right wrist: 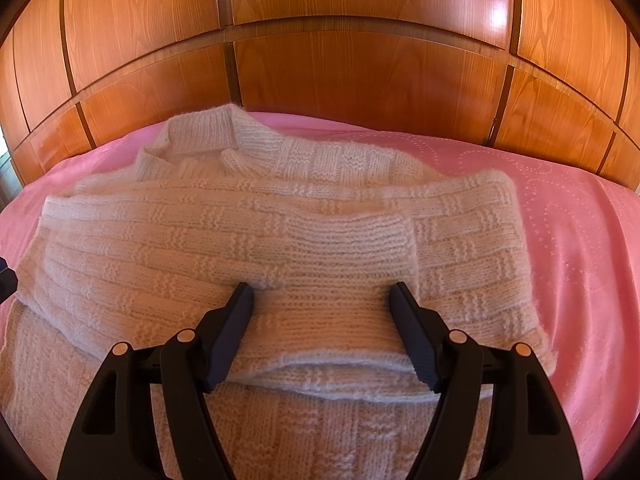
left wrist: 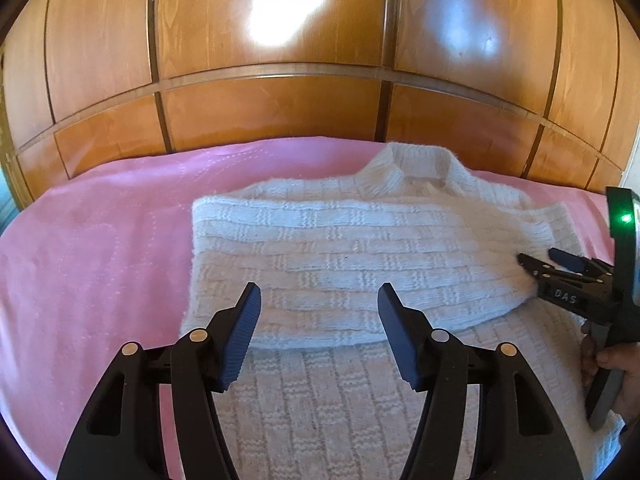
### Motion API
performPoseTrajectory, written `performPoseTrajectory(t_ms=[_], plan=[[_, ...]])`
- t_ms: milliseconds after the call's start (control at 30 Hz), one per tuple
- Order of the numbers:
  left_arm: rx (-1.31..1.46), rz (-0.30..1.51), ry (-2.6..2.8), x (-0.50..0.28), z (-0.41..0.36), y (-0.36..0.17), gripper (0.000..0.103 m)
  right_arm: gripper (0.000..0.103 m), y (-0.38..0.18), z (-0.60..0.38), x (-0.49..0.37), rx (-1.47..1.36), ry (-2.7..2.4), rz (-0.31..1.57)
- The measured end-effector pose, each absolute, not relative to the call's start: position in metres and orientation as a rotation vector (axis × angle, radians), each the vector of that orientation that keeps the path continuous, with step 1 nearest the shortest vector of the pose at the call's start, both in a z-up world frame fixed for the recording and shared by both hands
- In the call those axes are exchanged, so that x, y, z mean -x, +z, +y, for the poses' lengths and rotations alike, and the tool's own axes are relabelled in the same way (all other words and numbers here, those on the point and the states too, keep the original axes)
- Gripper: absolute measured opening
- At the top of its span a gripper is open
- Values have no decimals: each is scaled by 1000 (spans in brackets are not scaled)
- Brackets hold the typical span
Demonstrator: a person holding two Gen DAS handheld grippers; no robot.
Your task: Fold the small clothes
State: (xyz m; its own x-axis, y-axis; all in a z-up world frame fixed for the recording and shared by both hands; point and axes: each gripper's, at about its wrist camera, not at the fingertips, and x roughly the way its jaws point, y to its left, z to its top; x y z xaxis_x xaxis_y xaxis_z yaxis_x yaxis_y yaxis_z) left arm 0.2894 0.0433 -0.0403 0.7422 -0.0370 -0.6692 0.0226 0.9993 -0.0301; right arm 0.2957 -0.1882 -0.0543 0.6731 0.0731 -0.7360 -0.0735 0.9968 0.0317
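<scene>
A small white knitted sweater lies on a pink bedspread, collar toward the wooden wall, with its sleeves folded across the body. My left gripper is open and empty, hovering over the folded sleeve's lower edge. My right gripper is open, its fingers straddling the ribbed cuff of the folded sleeve; I cannot tell whether they touch it. The right gripper also shows in the left wrist view, at the sweater's right side, jaws apart. The sweater fills the right wrist view.
A glossy wooden panelled wall runs right behind the bed. The pink bedspread extends to the left and right of the sweater. A hand holds the right gripper's handle at the far right.
</scene>
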Motion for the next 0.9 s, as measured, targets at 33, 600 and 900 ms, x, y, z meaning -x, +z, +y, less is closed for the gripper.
performPoseTrajectory(t_ms=[33, 600, 900], plan=[[16, 742, -23, -292, 45, -44, 60, 71, -54, -189, -296, -1, 83, 828], [53, 735, 67, -269, 57, -41, 65, 72, -55, -191, -297, -13, 86, 828], [24, 704, 67, -227, 50, -21, 71, 72, -54, -192, -298, -13, 85, 829]])
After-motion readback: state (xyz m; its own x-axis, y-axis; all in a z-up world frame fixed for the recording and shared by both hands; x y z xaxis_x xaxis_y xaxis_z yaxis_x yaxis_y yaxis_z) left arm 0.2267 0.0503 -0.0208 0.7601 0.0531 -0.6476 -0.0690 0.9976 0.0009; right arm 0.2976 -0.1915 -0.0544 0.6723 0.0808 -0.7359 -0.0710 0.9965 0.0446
